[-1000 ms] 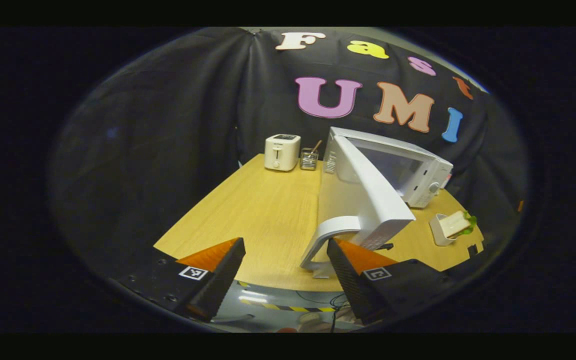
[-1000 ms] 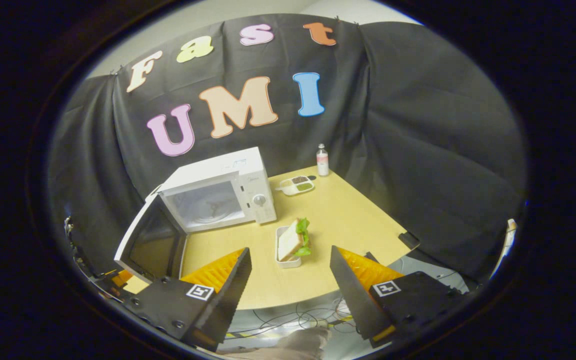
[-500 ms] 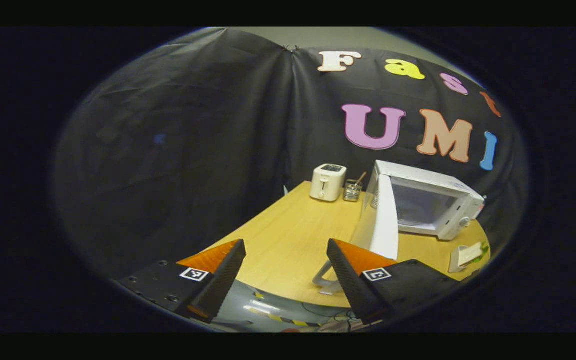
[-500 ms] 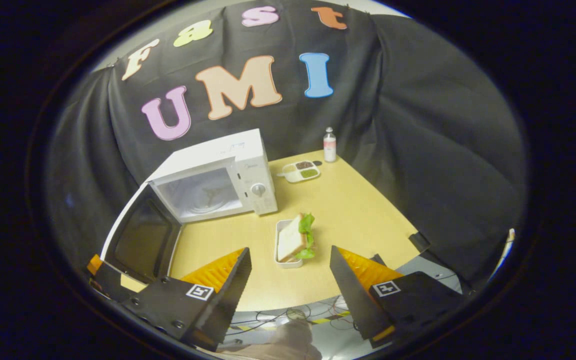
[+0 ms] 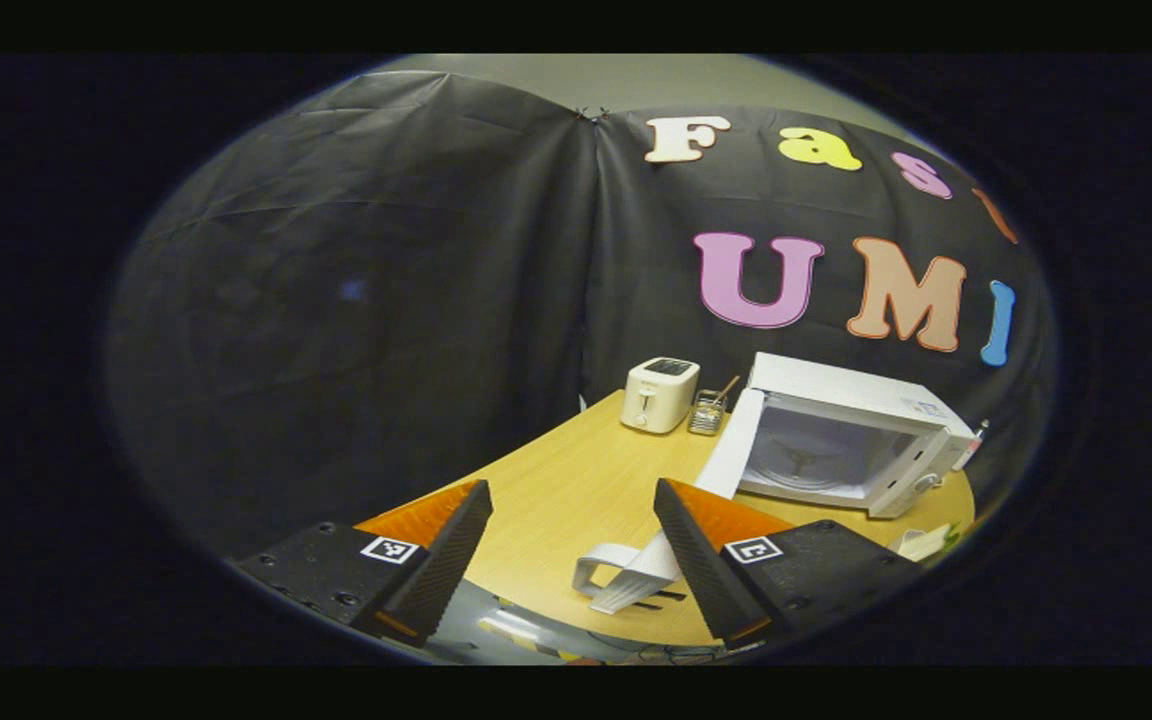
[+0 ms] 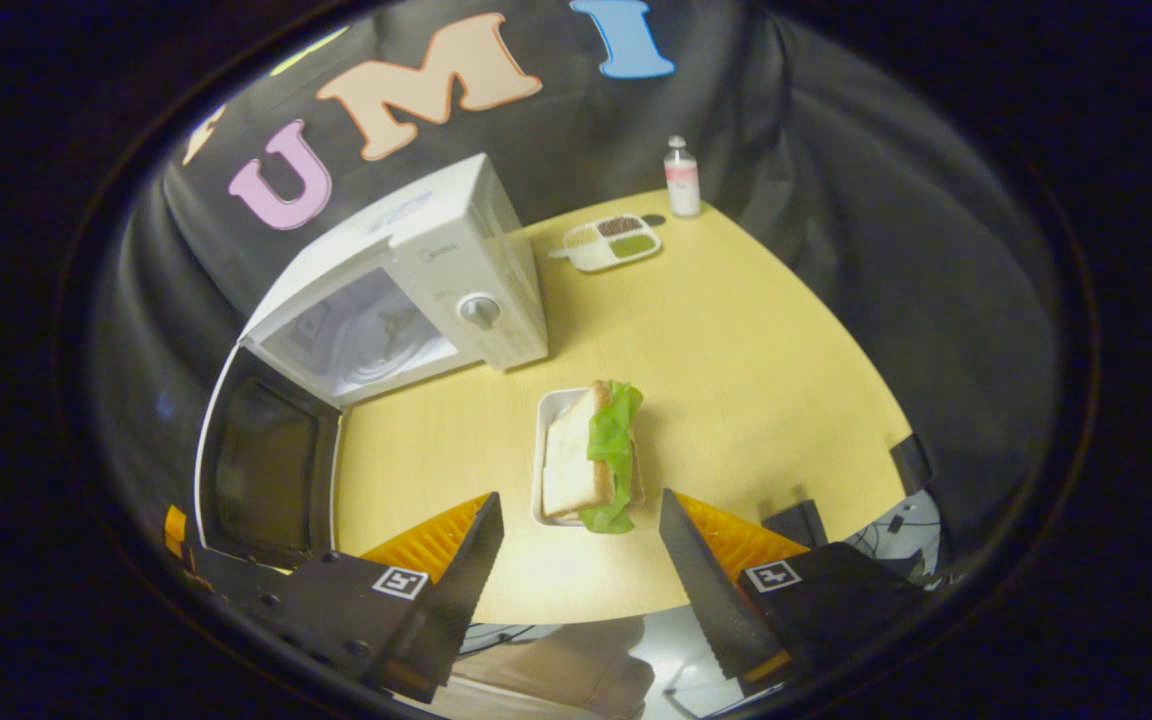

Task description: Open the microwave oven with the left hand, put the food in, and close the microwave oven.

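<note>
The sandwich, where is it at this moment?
In the right gripper view, the sandwich lies in a white tray on the table, just ahead of the open microwave.

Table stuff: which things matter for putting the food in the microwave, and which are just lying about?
For the job:
microwave, its door open
sandwich in its white tray
right gripper, open

Lying about:
toaster
utensil cup
bottle
divided dish
</note>
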Demonstrator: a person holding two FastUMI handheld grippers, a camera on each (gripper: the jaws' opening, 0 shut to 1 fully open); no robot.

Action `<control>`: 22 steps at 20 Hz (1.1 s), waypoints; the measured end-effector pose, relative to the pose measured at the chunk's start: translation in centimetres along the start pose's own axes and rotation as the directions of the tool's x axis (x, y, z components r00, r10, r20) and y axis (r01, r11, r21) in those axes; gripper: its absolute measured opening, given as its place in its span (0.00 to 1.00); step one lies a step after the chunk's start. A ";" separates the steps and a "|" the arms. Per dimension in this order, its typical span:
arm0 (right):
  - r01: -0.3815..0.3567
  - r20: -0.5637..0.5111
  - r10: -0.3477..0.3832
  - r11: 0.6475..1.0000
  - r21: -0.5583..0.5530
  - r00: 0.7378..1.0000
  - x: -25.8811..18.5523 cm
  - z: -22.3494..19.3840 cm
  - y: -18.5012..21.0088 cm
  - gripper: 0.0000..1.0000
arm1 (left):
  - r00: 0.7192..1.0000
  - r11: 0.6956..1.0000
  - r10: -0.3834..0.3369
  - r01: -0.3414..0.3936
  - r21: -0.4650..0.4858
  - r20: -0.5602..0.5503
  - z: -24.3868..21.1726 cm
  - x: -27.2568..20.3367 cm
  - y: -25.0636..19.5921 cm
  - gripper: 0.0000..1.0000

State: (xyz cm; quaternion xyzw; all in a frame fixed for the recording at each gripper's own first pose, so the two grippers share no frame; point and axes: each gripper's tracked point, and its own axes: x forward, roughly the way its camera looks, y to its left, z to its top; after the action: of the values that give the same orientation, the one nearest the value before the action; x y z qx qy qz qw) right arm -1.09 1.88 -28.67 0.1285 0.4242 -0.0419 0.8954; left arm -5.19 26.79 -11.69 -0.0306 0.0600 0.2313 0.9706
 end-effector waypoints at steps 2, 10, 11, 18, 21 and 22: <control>-0.035 -0.057 0.038 0.998 0.047 0.998 2.0 0.4 0.2 0.92 | 1.000 1.000 0.027 -0.026 -0.009 0.009 0.7 0.5 -0.5 0.99; -0.076 -0.187 0.092 0.993 0.094 0.978 6.4 0.7 0.4 0.98 | 0.996 0.995 0.092 -0.091 -0.031 0.020 1.5 1.9 -2.9 0.95; -0.074 -0.198 0.090 0.993 0.089 0.976 6.9 0.6 0.3 0.88 | 0.995 0.995 0.093 -0.093 -0.033 0.019 1.6 2.1 -3.2 0.95; -0.071 -0.239 0.088 0.995 0.077 0.967 8.9 0.1 -0.5 0.75 | 0.993 0.990 0.114 -0.114 -0.080 0.002 1.0 2.0 -4.5 0.95; -0.082 -0.241 0.102 0.992 0.095 0.965 9.4 -0.1 -0.5 0.75 | 0.993 0.991 0.118 -0.118 -0.069 -0.004 0.9 1.8 -4.8 0.95; -0.081 -0.248 0.102 0.992 0.092 0.963 9.5 -0.4 -0.6 0.65 | 0.993 0.991 0.121 -0.121 -0.064 -0.006 0.9 1.7 -4.8 0.92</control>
State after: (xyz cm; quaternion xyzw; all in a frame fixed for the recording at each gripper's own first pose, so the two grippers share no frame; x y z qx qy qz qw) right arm 4.58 1.71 -36.36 0.1885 0.5262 -0.0011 0.8292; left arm -1.38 23.33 -10.88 -0.0582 0.0555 0.2913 0.9532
